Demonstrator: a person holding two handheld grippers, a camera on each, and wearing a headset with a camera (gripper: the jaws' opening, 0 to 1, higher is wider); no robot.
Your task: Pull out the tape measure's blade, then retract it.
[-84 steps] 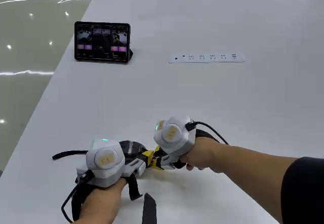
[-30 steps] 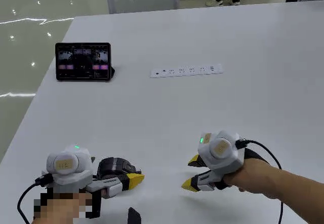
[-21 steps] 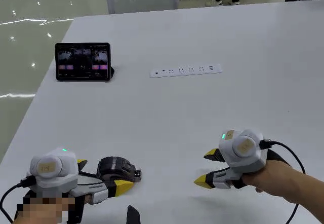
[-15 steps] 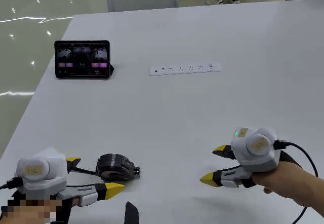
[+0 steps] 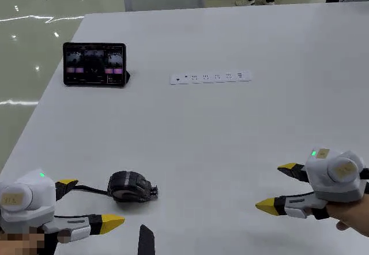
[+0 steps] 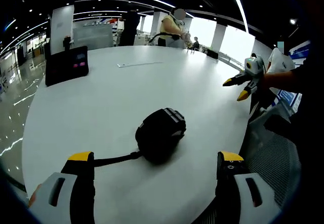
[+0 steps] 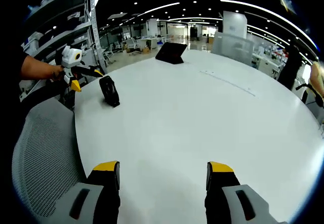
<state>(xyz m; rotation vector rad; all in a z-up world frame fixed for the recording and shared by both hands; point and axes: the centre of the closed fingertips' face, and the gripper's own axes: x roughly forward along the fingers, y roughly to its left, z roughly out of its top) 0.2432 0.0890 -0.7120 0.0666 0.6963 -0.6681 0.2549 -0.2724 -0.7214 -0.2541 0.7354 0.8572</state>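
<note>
Found tape measure (image 5: 131,186) near front-left corner of bench (image 5: 230,128). Noted left gripper (image 5: 91,201) just beside it, fingers released; right gripper (image 5: 275,186) well apart, fingers likewise spread, empty.

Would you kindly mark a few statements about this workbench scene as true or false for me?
1. The tape measure lies on the table, held by neither gripper. True.
2. The right gripper is shut on the blade. False: it is open and empty, well away from the tape measure.
3. The left gripper is open. True.
4. The tablet lies flat with a dark screen. False: it stands propped up, screen lit.
5. The power strip lies between the two grippers. False: it lies farther out on the table.
</note>
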